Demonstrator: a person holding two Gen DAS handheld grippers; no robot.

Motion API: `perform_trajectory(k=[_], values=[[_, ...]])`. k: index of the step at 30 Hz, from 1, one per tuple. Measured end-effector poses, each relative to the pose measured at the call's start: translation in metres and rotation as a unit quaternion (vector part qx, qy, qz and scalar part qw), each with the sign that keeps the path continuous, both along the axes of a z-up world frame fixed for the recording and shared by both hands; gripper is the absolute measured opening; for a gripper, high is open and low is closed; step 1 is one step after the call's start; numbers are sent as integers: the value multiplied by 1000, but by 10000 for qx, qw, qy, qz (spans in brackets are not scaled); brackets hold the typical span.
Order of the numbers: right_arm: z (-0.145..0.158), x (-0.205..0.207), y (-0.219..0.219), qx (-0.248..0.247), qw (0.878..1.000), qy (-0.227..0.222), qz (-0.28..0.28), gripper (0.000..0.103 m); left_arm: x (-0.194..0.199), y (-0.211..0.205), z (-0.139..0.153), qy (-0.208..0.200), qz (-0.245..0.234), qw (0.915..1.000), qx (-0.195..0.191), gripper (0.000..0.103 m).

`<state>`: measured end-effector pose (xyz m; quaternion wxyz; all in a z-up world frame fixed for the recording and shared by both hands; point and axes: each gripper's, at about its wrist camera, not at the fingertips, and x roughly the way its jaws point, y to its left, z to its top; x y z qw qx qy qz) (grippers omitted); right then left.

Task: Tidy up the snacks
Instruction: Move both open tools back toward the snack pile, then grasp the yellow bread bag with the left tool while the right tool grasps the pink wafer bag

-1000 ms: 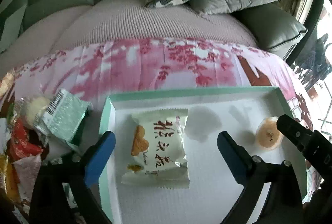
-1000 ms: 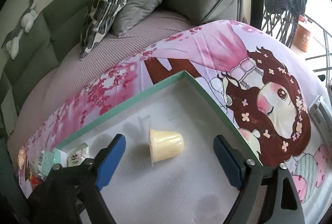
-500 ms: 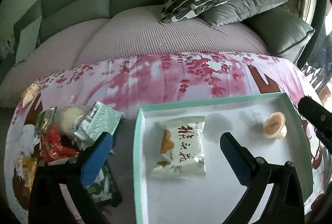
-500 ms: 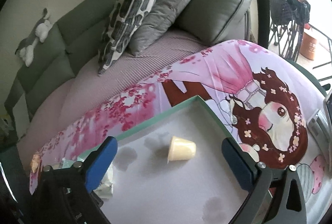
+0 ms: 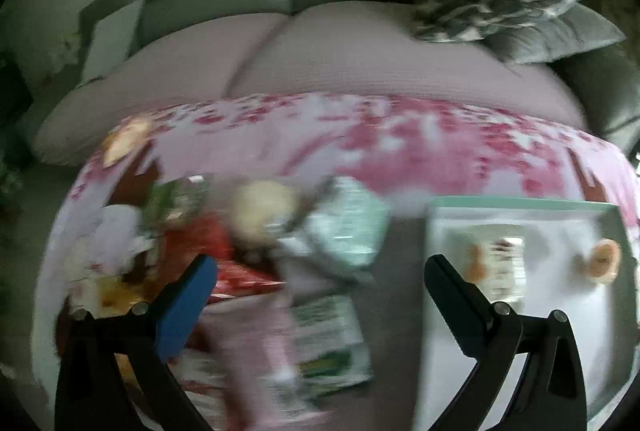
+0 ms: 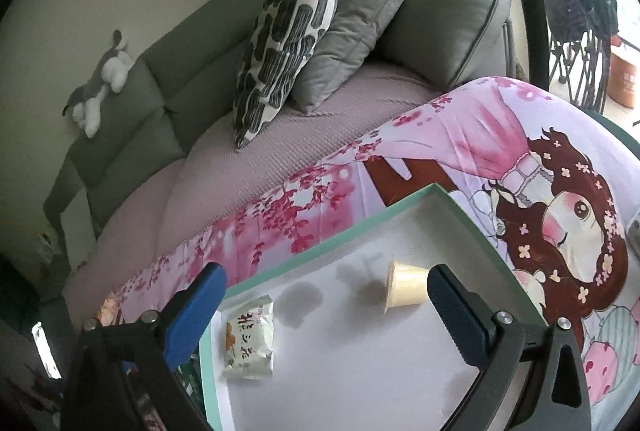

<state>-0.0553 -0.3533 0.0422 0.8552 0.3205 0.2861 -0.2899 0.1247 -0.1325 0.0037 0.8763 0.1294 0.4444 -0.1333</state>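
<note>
Jelly cup (image 6: 404, 287) near tray's (image 6: 320, 255) far rim, both hand-held grippers agape.

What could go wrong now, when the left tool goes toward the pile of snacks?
1. The left tool is open over a crowded snack pile; it may pinch two packets together.
2. The left view is blurred, so aiming is uncertain.
3. The jelly cup lies on its side in the tray and may roll if bumped.
</note>
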Motion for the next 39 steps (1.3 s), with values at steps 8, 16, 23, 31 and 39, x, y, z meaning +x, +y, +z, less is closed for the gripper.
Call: perform_trajectory(k=[8, 16, 23, 31, 39], values=[[-15, 30, 29, -92, 9967, 661, 451, 102, 20, 72, 7, -81, 716, 9968, 352, 103], [-27, 62, 75, -268, 9878, 1087, 1083, 102, 30, 148, 13, -5, 1582, 9871, 240, 103], [-19, 84, 130, -306, 9769, 814, 1950, 102, 25, 188, 20, -48, 1973, 9803, -16, 103], [-28, 104, 191, -327, 9562, 890, 2770, 102, 23, 213, 15, 29, 2150, 9762, -291, 103], [-48, 116, 232, -373, 9350, 1090, 3355, 91, 21, 217, -9, 305, 1844, 9805, -615, 103]])
